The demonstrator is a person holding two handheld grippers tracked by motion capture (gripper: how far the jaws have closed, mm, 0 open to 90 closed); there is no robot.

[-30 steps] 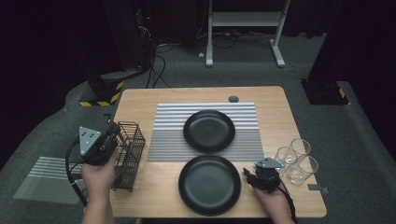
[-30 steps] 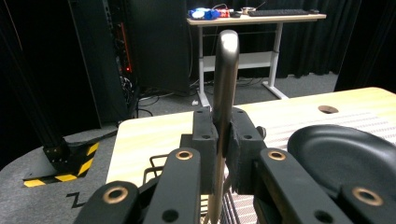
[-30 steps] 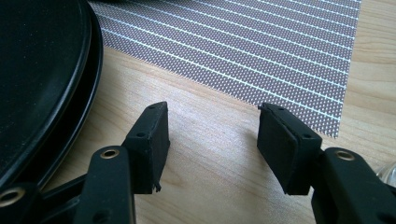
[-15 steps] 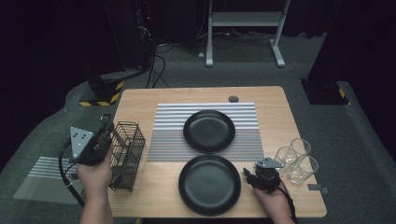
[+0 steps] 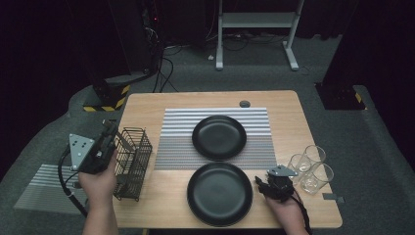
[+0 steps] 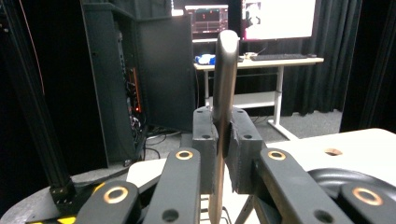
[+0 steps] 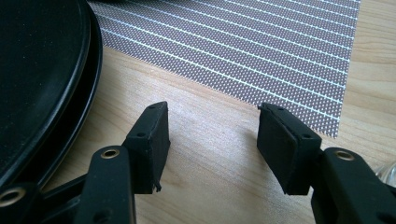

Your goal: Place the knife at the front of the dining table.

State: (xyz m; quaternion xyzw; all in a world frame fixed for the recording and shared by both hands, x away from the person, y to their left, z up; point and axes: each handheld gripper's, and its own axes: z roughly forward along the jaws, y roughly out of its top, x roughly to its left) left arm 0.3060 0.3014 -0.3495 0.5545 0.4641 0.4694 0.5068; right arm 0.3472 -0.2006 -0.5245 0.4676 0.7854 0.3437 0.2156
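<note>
My left gripper (image 5: 108, 131) is raised at the table's left edge, beside a black wire basket (image 5: 132, 164). In the left gripper view its jaws (image 6: 223, 121) are shut on a slim dark utensil (image 6: 225, 79), which stands upright between the pads. My right gripper (image 5: 262, 185) rests low over the wood just right of the near black plate (image 5: 219, 193). In the right gripper view it (image 7: 212, 123) is open with only bare wood between the pads, and the plate's rim (image 7: 88, 70) lies at the left.
A second black plate (image 5: 219, 137) sits on a striped placemat (image 5: 171, 142) in the middle of the table. Three clear glasses (image 5: 311, 169) stand close to the right gripper on its right. Bare wood lies along the front edge (image 5: 161, 210).
My left gripper has shifted a little to the left, off the top of the basket, still shut on the utensil. The right gripper has not moved.
</note>
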